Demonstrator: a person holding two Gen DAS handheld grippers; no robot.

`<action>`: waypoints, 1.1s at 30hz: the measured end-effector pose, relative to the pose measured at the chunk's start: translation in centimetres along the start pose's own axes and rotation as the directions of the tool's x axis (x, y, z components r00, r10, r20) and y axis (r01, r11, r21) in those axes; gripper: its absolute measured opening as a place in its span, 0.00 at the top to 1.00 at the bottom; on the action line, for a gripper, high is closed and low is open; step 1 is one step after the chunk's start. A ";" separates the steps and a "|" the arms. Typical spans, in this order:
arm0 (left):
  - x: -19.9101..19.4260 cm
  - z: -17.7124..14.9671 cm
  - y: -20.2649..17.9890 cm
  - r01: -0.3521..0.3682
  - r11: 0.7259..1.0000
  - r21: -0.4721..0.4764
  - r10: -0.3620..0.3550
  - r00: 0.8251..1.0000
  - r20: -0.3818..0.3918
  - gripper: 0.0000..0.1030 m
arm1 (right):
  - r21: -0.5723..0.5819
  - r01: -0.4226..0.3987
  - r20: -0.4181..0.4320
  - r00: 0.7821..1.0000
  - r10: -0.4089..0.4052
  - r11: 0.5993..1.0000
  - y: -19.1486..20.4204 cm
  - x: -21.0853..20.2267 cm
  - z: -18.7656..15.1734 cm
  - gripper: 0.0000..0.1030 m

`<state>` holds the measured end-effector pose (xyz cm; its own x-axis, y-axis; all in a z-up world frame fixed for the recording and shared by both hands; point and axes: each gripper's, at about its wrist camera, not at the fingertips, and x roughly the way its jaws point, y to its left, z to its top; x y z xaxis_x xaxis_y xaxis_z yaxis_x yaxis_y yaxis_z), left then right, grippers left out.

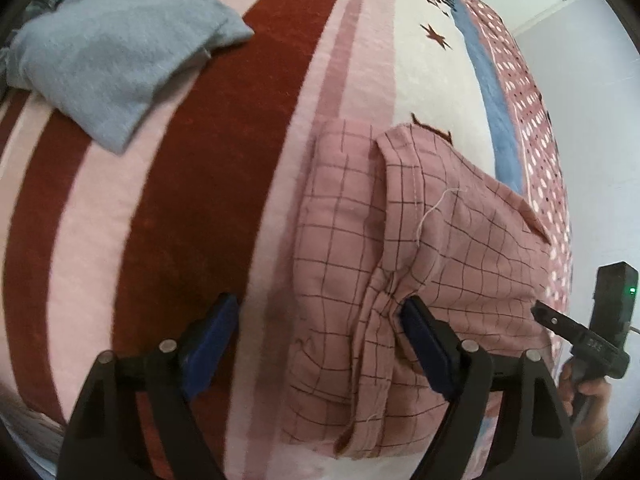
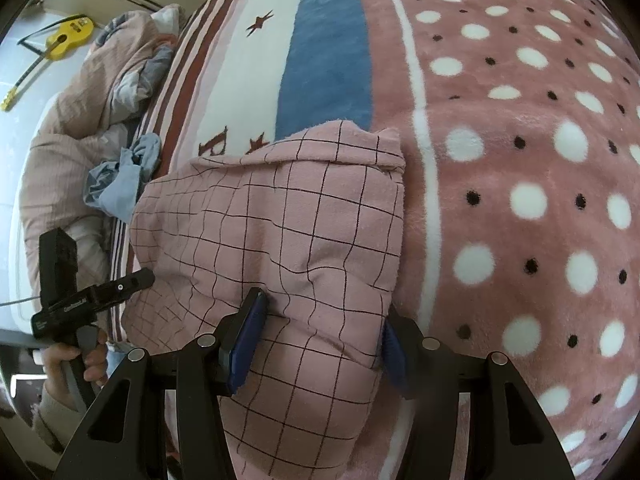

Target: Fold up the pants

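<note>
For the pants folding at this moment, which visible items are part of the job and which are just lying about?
Part of the job:
- pink checked pants, folded into a bundle
- right gripper, shut on the bundle
- left gripper, open, one finger on the cloth

Lying about:
- folded grey-blue garment
- crumpled blue cloth
- yellow toy guitar
- quilt
- patterned blanket underneath

Left tongs (image 1: 316,322) gape wide, angled steeply down; right tongs (image 2: 324,320) pinch half-closed.
</note>
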<state>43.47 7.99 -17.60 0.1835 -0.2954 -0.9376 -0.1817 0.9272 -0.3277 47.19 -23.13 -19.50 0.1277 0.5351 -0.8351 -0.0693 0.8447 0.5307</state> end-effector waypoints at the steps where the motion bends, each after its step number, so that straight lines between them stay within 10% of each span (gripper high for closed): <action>1: -0.4 0.0 0.1 -0.001 1.000 -0.013 0.001 1.000 0.011 0.21 | -0.001 0.000 -0.001 1.000 0.000 1.000 0.0 0.0 0.0 0.51; 7: -2.6 -0.2 1.1 0.119 0.993 -0.015 -0.119 0.993 0.019 0.23 | 0.000 0.009 0.002 1.000 -0.009 1.000 0.1 -0.2 -0.1 0.51; 14: -2.9 -1.4 -2.1 0.108 0.988 0.113 -0.108 0.994 -0.013 0.66 | 0.000 0.012 0.003 1.000 -0.012 1.000 0.2 -0.1 -0.1 0.51; 23: -2.9 -2.4 -4.2 0.063 0.977 0.205 -0.064 0.998 -0.005 0.96 | -0.001 0.013 0.009 1.000 -0.013 1.000 0.2 -0.2 0.0 0.51; 33: -2.9 -4.0 -1.6 -0.085 0.989 0.119 0.080 0.996 0.046 0.97 | -0.013 0.019 0.024 1.000 -0.018 1.000 0.3 -0.2 -0.3 0.51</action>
<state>39.39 6.40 -14.86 0.2130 -0.2088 -0.9545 -0.0802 0.9699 -0.2301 46.85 -22.94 -19.21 0.1525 0.5193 -0.8409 -0.0800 0.8545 0.5132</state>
